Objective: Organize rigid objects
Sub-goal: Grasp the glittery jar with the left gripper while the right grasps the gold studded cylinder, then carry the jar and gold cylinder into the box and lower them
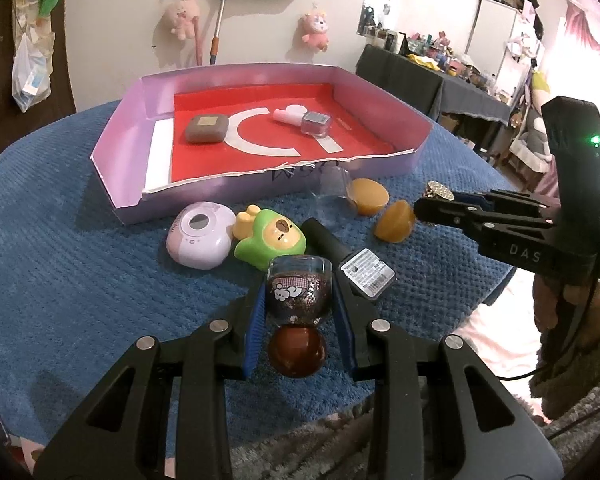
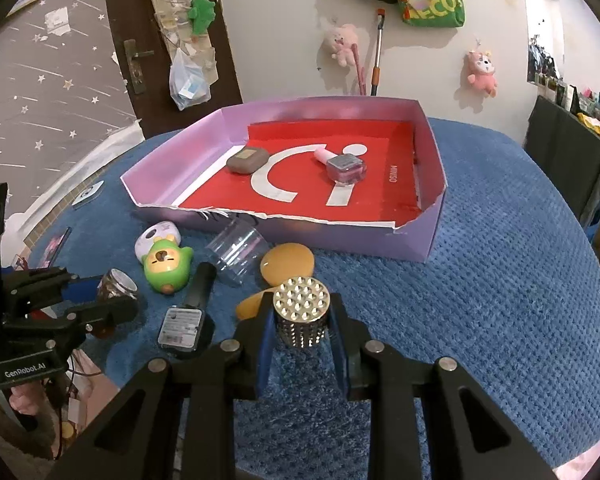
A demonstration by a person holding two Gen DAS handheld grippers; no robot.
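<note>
My left gripper (image 1: 300, 300) is shut on a glitter bottle with a brown round cap (image 1: 299, 294), held above the blue cloth; it also shows in the right wrist view (image 2: 116, 286). My right gripper (image 2: 302, 320) is shut on a studded silver cylinder (image 2: 301, 316), also seen at the right of the left wrist view (image 1: 439, 191). A purple box with a red floor (image 1: 116, 168) (image 2: 428, 236) holds a brown case (image 1: 206, 128) (image 2: 247, 159) and a pink nail polish bottle (image 1: 306, 120) (image 2: 342, 166).
On the blue cloth in front of the box lie a lilac round device (image 1: 200, 234), a green figurine (image 1: 270, 238), a black labelled bottle (image 1: 348, 260), a clear plastic cup (image 2: 238, 254) and two amber pieces (image 1: 368, 196) (image 1: 394, 222).
</note>
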